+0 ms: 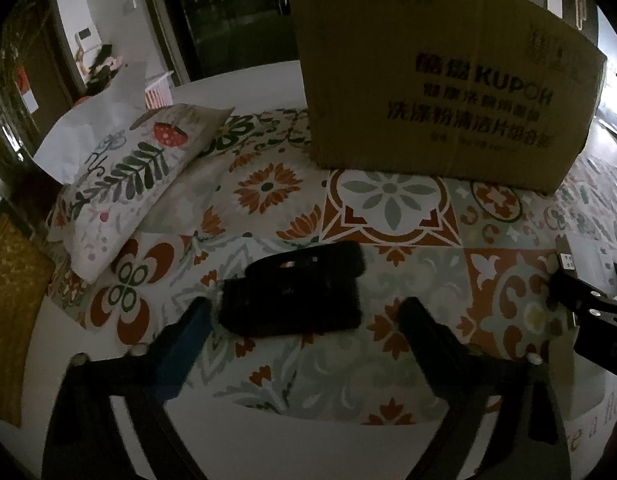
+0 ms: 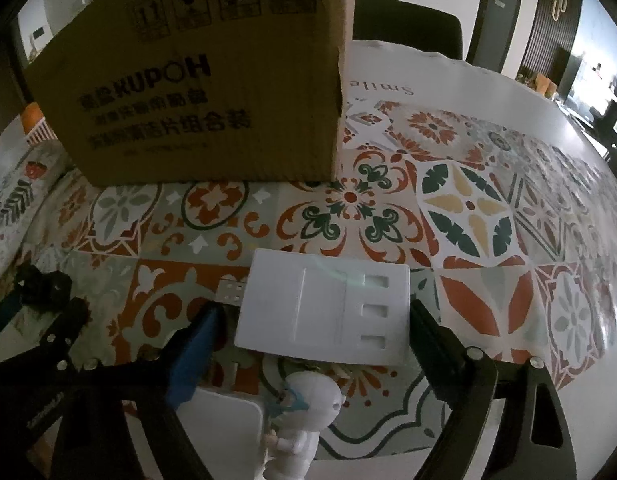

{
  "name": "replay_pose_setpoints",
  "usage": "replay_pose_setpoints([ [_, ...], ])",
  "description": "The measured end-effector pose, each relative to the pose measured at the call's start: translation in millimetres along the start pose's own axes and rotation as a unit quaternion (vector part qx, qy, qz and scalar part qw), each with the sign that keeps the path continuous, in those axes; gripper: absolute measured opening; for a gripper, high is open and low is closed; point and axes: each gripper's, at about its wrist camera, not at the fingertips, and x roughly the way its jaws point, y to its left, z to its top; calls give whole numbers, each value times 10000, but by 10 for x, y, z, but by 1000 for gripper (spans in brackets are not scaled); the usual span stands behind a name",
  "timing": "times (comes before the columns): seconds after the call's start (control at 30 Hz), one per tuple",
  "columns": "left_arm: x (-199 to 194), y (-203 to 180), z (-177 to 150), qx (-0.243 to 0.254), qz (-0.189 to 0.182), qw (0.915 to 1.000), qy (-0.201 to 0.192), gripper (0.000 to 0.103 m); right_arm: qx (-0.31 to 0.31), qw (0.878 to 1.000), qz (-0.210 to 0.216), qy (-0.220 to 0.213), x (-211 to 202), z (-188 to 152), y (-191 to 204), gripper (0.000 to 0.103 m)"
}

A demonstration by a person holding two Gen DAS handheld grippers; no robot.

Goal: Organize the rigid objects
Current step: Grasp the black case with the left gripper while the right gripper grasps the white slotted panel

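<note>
A black boxy device (image 1: 296,292) lies on the patterned tablecloth (image 1: 388,208) in the left wrist view. My left gripper (image 1: 304,312) is open, its fingers on either side of the device's near end. In the right wrist view a white wall-switch plate (image 2: 324,308) lies flat between the open fingers of my right gripper (image 2: 312,316); I cannot tell whether the fingers touch it. A small white astronaut figurine (image 2: 304,420) stands just below it, beside a white square block (image 2: 224,424). The cardboard box (image 1: 440,80) stands behind; it also shows in the right wrist view (image 2: 196,80).
A floral cushion (image 1: 128,176) lies at the left with white paper (image 1: 104,120) behind it. A yellow woven mat (image 1: 12,304) is at the far left. The other gripper (image 1: 588,312) shows at the right edge. A dark chair (image 2: 408,24) stands behind the table.
</note>
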Motion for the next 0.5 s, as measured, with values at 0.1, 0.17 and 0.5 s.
replay_pose_setpoints([
  [0.1, -16, 6, -5, 5, -157, 9999, -34, 72, -41, 10000, -13, -25, -52, -47, 48, 90],
  [0.17, -22, -6, -6, 44, -153, 9999, -36, 72, -68, 9999, -37, -82, -82, -64, 65, 90],
  [0.5, -162, -28, -8, 99, -408, 9990, -156, 72, -147, 9990, -51, -424, -333, -110, 115, 90],
])
